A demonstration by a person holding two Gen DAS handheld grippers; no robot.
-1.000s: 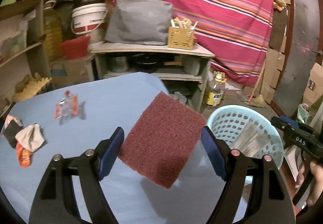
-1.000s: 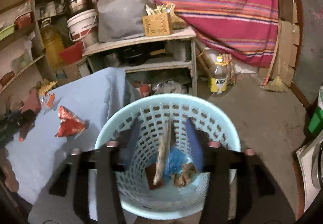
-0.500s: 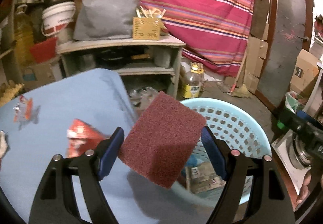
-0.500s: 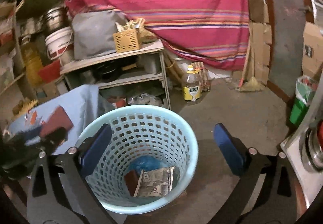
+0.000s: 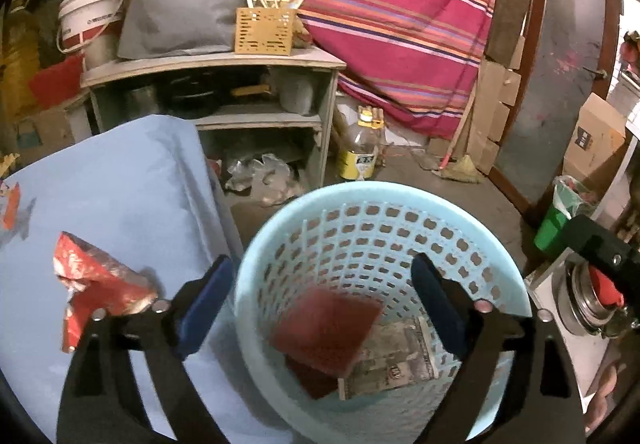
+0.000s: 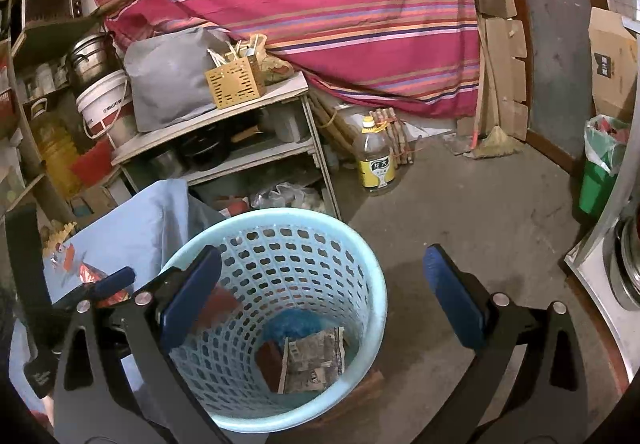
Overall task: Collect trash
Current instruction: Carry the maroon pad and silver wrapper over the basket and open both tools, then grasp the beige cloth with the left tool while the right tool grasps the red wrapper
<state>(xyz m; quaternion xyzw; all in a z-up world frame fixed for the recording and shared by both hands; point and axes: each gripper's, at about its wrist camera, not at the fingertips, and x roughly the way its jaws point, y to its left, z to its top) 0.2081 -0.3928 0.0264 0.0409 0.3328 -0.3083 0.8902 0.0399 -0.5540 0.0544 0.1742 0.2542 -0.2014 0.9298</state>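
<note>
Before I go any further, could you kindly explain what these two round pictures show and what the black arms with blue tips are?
Each picture comes from a fisheye camera on a hand-held gripper, looking forward along its two blue-padded fingers; a person carries one in each hand. The left gripper is open above the light blue laundry-style basket, and a maroon scouring pad shows blurred inside it, not held, above a printed paper packet. The right gripper is also open and empty, beside the same basket. On the blue-covered table a crumpled red wrapper lies waiting. An oil bottle stands on the floor behind.
</note>
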